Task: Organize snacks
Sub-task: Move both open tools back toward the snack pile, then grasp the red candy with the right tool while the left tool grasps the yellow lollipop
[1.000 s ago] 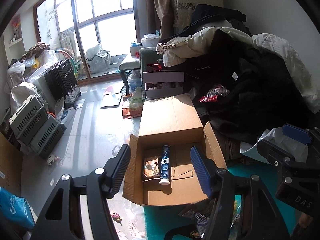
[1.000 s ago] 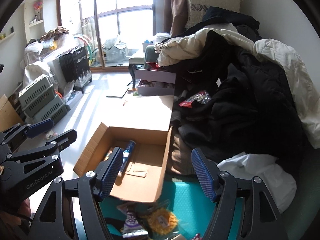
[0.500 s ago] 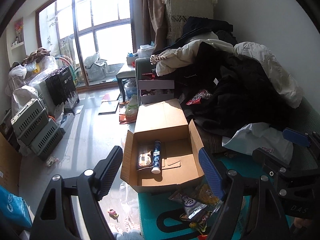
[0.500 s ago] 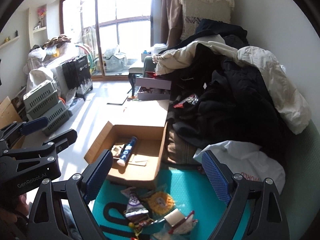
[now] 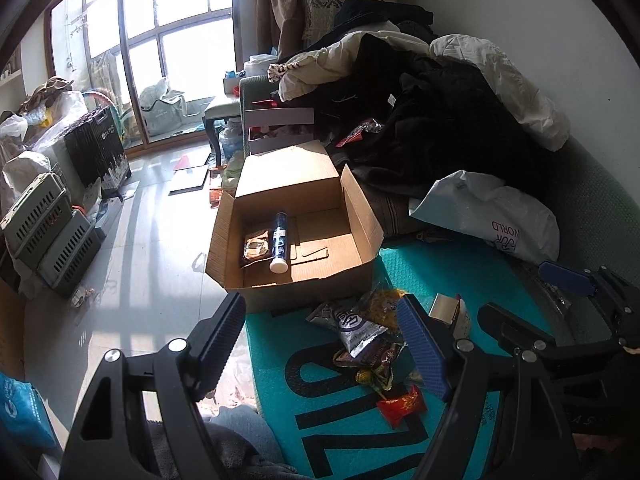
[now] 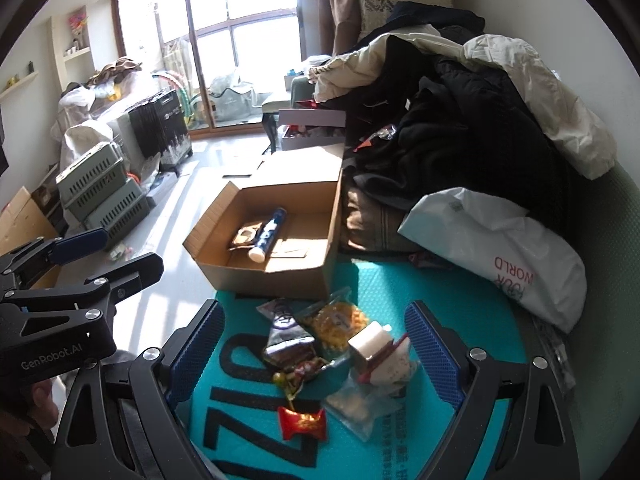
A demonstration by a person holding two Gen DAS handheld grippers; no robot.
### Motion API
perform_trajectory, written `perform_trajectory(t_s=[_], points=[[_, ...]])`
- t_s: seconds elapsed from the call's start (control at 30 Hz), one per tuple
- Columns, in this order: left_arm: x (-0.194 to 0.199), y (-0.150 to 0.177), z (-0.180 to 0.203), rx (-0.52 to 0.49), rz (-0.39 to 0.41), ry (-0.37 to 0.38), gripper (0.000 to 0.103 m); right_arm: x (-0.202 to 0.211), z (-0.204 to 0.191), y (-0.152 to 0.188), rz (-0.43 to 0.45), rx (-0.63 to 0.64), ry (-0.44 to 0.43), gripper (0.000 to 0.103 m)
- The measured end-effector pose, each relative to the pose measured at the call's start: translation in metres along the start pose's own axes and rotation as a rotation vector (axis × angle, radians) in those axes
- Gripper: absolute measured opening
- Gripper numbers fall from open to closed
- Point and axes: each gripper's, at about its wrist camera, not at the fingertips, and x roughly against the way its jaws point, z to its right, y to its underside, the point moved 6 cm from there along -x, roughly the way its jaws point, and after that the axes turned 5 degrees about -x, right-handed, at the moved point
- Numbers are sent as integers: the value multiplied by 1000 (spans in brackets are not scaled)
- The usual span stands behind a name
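**Cardboard box and loose snacks on teal mat**

Brown corrugated cardboard box (image 5: 296,236), flaps up, set at the far edge of a teal mat (image 6: 460,300) printed with large black numerals. Inside, on the box floor: one dark blue tube (image 5: 279,242) with white cap, lying flat, cap toward the near wall; touching its left side, one brown flat packet (image 5: 256,246). Rest of the box floor bare cardboard, partly sunlit.

On the mat, just in front of the box: cluster of loose snacks (image 6: 320,344). Comprising a silver-and-purple wrapper (image 6: 282,320), a clear bag of yellow pieces (image 6: 336,322), a small white carton (image 6: 370,338) leaning on other wrappers, a clear bag of pale bits (image 6: 356,402), and a red foil sweet (image 6: 303,422) nearest the cameras, slightly apart from the rest.

Left gripper (image 5: 320,344): fingers spread wide, nothing between them, held above the near-left part of the mat, well short of the box. Right gripper (image 6: 316,346): fingers likewise wide apart, empty, framing the snack cluster from above without touching it.

Surroundings: white plastic bag (image 6: 500,252) with red lettering to the right of the mat; heap of dark and cream clothing (image 6: 460,120) behind; stacked grey crates (image 6: 104,196) on the floor at left.
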Motion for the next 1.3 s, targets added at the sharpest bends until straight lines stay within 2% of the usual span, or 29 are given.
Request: perform_trajectory(t_s=[0.33,0.47,0.63,0.73,0.97,1.13,1.3], points=[[-26,63,24,-20,-123,97,78,-20,21,72,-112,-84,-19,91],[-37,79,34,-61,-163,105,78,-27,28,98,-147,-101,-4,89],[-52,105,40,-59,-237,109,78,-44,37,129,-208,-117,14,86],[-59,124,39,-73,-283,86,78,-55,40,145,-242,-137,13,84],[-66,149,24,3,-360,83,78,-84,28,168,-303,-103,-24,83],[-74,157,13,64,-393,85,78,-112,23,173,-350,-140,-63,83],[-81,154,5,97,-405,81,78,-142,21,183,-428,-144,-57,83]])
